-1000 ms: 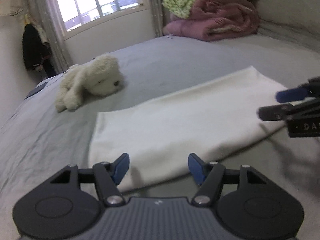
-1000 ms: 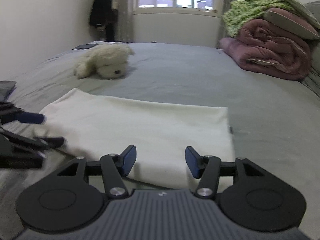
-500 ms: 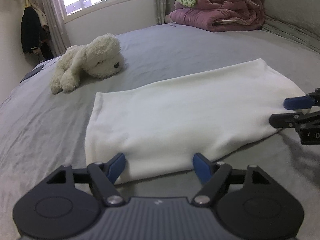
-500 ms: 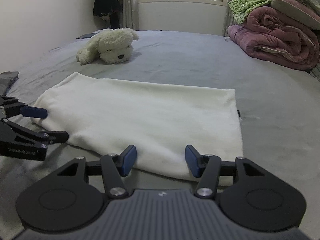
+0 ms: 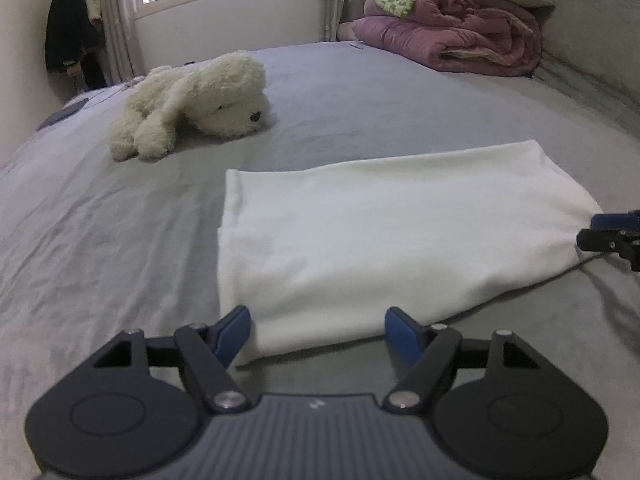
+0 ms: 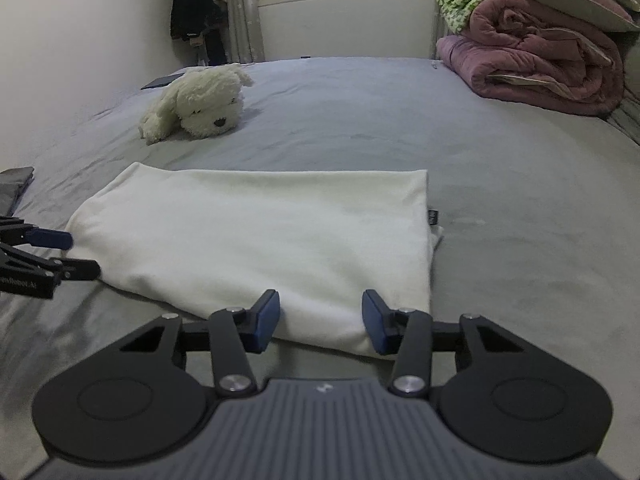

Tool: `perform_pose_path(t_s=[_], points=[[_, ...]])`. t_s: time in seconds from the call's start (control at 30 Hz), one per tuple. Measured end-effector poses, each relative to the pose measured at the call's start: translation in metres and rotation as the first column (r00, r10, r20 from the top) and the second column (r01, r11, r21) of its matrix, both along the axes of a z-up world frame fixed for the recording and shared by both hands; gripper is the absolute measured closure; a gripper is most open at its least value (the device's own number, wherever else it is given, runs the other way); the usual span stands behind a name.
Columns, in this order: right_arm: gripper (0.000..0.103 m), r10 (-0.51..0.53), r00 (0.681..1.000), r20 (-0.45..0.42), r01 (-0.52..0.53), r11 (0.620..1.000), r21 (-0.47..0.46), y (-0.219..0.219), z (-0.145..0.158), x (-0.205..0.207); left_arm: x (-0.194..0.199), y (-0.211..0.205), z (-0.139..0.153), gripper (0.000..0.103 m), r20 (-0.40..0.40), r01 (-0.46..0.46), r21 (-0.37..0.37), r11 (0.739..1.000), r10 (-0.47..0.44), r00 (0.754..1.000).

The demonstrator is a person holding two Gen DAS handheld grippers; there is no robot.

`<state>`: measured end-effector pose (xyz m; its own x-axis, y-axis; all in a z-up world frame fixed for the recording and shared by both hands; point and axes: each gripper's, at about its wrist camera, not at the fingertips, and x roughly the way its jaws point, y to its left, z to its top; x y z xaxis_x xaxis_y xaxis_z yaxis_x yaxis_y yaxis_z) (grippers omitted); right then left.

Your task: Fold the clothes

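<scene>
A cream garment [image 5: 380,240], folded into a long rectangle, lies flat on the grey bed [image 5: 120,240]. My left gripper [image 5: 318,332] stands open at the garment's near left corner, with the cloth's edge between its blue pads and not pinched. In the right wrist view the garment [image 6: 260,240] has a small dark tag at its right side. My right gripper [image 6: 320,322] is at the near right corner. Its jaws are closing around the cloth's edge without pressing on it. Each gripper also shows in the other's view: the right gripper [image 5: 594,230] and the left gripper [image 6: 78,254].
A white plush dog [image 5: 192,108] lies on the bed beyond the garment. Rolled pink and green blankets [image 5: 452,28] are stacked at the far right by the wall. A dark flat object [image 6: 14,188] lies at the bed's left edge. Dark clothes [image 6: 192,8] hang beside the window.
Both grippers have moved closer to the garment's near edge, so the cloth now reaches between their fingers. The left jaws have widened. The right jaws have narrowed.
</scene>
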<state>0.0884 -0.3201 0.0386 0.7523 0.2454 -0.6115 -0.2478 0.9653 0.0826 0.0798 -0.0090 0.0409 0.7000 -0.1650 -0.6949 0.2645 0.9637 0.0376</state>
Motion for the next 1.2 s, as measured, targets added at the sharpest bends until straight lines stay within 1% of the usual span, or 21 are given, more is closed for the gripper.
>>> perform_pose_path(t_s=[0.03, 0.07, 0.13, 0.23, 0.33, 0.47, 0.5, 0.57, 0.63, 0.7, 0.77, 0.87, 0.93, 1.0, 1.03, 1.07, 1.2], points=[[0.056, -0.01, 1.0, -0.001, 0.01, 1.0, 0.0, -0.002, 0.002, -0.001, 0.0, 0.004, 0.001, 0.027, -0.008, 0.005, -0.023, 1.0, -0.005, 1.0], [0.052, -0.02, 1.0, -0.001, 0.02, 1.0, 0.001, -0.004, 0.003, -0.002, 0.001, 0.007, 0.002, 0.027, -0.012, 0.004, -0.037, 0.999, -0.005, 1.0], [0.051, -0.049, 0.999, -0.008, 0.049, 0.999, 0.002, -0.01, 0.005, -0.002, 0.002, 0.012, 0.004, 0.027, -0.019, 0.004, -0.063, 0.998, -0.005, 1.0], [0.051, -0.09, 0.995, -0.042, 0.09, 0.996, 0.005, -0.023, 0.003, 0.002, 0.003, 0.012, 0.005, 0.027, -0.026, 0.005, -0.065, 0.998, -0.007, 1.0], [0.051, -0.123, 0.984, -0.131, 0.127, 0.992, 0.02, -0.03, -0.012, 0.009, 0.002, 0.014, 0.008, 0.027, -0.023, -0.004, -0.062, 0.998, 0.002, 1.0], [0.052, -0.132, 0.983, -0.126, 0.135, 0.991, 0.013, -0.028, -0.009, 0.008, 0.006, 0.026, 0.011, 0.026, -0.018, -0.066, -0.04, 0.997, 0.065, 0.998], [0.052, -0.142, 0.981, -0.132, 0.147, 0.989, 0.031, -0.03, -0.007, 0.008, 0.007, 0.029, 0.01, 0.026, -0.02, -0.081, -0.036, 0.996, 0.08, 0.997], [0.052, -0.169, 0.973, -0.155, 0.184, 0.979, 0.09, -0.038, -0.006, 0.008, 0.012, 0.035, 0.004, 0.026, -0.05, -0.12, -0.03, 0.992, 0.118, 0.992], [0.052, -0.196, 0.962, -0.189, 0.227, 0.961, 0.157, -0.047, -0.005, 0.009, 0.017, 0.041, -0.002, 0.026, -0.09, -0.145, -0.046, 0.988, 0.141, 0.986], [0.05, -0.223, 0.946, -0.234, 0.277, 0.933, 0.228, -0.058, -0.006, 0.008, 0.018, 0.043, -0.004, 0.026, -0.108, -0.168, -0.055, 0.984, 0.161, 0.981], [0.047, -0.243, 0.927, -0.285, 0.328, 0.895, 0.304, -0.068, -0.005, 0.005, 0.018, 0.044, -0.002, 0.026, -0.098, -0.185, -0.034, 0.982, 0.181, 0.979], [0.047, -0.253, 0.898, -0.359, 0.395, 0.822, 0.409, -0.082, -0.004, 0.001, 0.018, 0.044, 0.001, 0.025, -0.084, -0.209, -0.004, 0.978, 0.208, 0.974], [0.047, -0.237, 0.887, -0.396, 0.416, 0.782, 0.465, -0.087, -0.006, 0.0, 0.019, 0.046, 0.002, 0.025, -0.088, -0.221, -0.01, 0.975, 0.219, 0.972], [0.047, -0.215, 0.881, -0.422, 0.425, 0.752, 0.503, -0.087, -0.01, -0.001, 0.019, 0.049, 0.003, 0.025, -0.09, -0.233, -0.018, 0.972, 0.231, 0.969], [0.047, -0.207, 0.878, -0.43, 0.428, 0.743, 0.515, -0.087, -0.013, -0.001, 0.019, 0.049, 0.003, 0.025, -0.09, -0.239, -0.019, 0.971, 0.237, 0.967], [0.047, -0.208, 0.879, -0.429, 0.428, 0.741, 0.517, -0.085, -0.014, -0.001, 0.019, 0.05, 0.004, 0.025, -0.09, -0.244, -0.02, 0.969, 0.242, 0.966], [0.047, -0.219, 0.893, -0.393, 0.411, 0.753, 0.514, -0.081, -0.015, -0.001, 0.019, 0.05, 0.004, 0.025, -0.094, -0.256, -0.026, 0.966, 0.253, 0.963]])
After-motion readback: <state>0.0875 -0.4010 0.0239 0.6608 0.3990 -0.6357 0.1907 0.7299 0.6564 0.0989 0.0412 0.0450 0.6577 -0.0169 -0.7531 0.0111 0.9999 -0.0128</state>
